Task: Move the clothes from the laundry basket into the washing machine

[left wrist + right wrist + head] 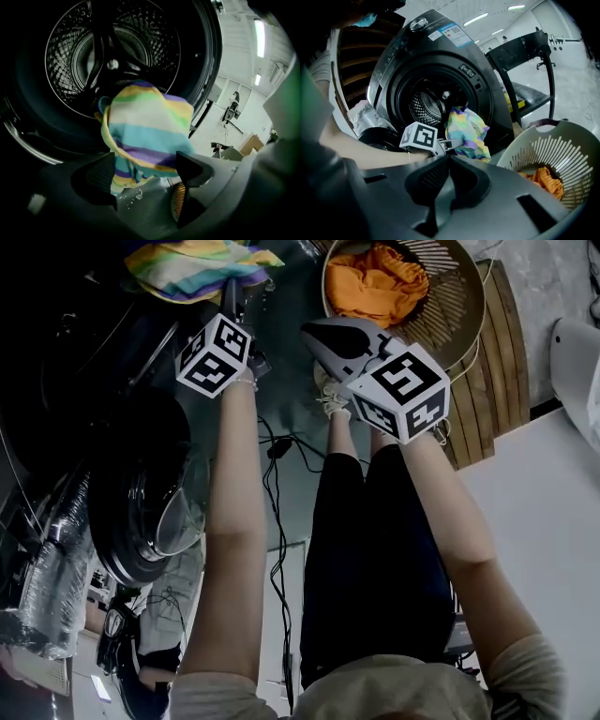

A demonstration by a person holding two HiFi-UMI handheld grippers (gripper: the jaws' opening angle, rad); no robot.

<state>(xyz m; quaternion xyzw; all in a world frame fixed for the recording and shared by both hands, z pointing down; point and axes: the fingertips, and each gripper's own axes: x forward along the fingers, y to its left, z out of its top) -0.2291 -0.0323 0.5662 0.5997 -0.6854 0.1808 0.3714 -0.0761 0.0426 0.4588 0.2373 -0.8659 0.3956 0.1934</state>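
While the striped garment (pixel 145 126) hangs at the washing machine drum's (pixel 75 51) mouth, loose between my left gripper's (pixel 145 159) wide-spread jaws, my right gripper (pixel 447 161), closed and empty, is nearer the orange garment (pixel 375 282) in the laundry basket (pixel 459 306).

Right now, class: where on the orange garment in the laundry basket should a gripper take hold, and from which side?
Pinch a raised fold of the orange garment, coming down through the open top of the laundry basket. It lies crumpled with folds standing up, and the slatted wall rings it, so a side approach looks blocked. The right gripper, nearest, is shut and must open.
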